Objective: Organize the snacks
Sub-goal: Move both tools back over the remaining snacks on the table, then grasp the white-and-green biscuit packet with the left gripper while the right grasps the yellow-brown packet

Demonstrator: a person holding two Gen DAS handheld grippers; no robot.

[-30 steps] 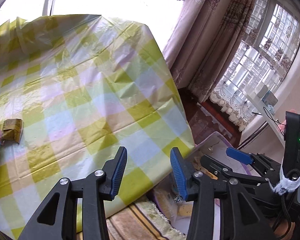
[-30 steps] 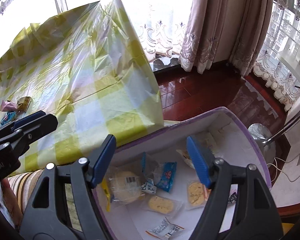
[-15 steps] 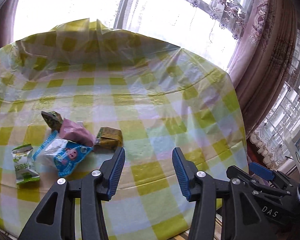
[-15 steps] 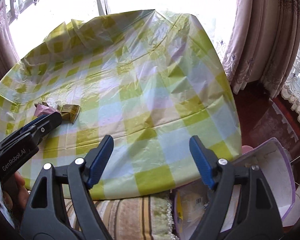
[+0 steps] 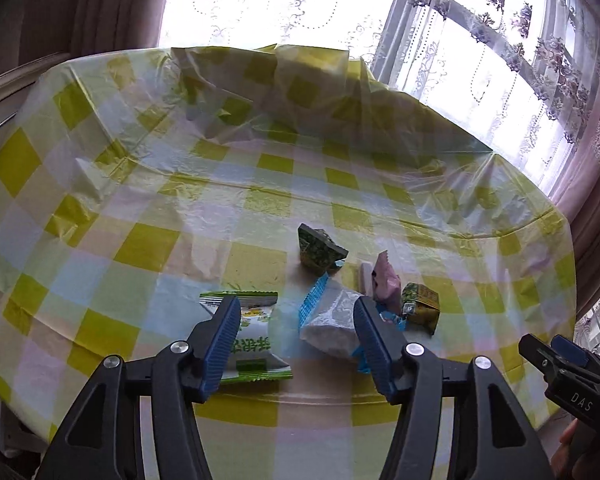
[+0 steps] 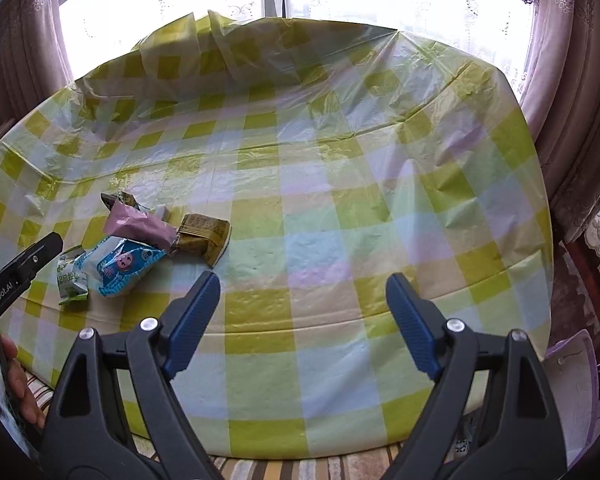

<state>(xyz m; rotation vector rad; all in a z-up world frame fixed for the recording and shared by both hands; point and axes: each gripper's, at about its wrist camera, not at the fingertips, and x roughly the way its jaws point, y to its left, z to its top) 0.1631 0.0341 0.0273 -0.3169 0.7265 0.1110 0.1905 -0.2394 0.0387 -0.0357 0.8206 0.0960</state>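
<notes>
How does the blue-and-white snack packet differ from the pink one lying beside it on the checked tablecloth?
The blue-and-white packet is the larger, puffed, and printed with a round pink cartoon face; the pink packet is smaller, flatter and shows no print. The blue-and-white packet lies nearer the table's front edge, the pink packet behind it. Both are sealed wrappers, bunched together on the tablecloth.

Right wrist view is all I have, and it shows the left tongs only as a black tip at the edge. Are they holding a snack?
Observer: No. The left tongs grip nothing; the jaws are opening, aimed at the blue-and-white packet.
Reviewer: What is half hidden behind the pink packet?
Observer: A dark green packet, folded, lying apart from the pink packet.
</notes>
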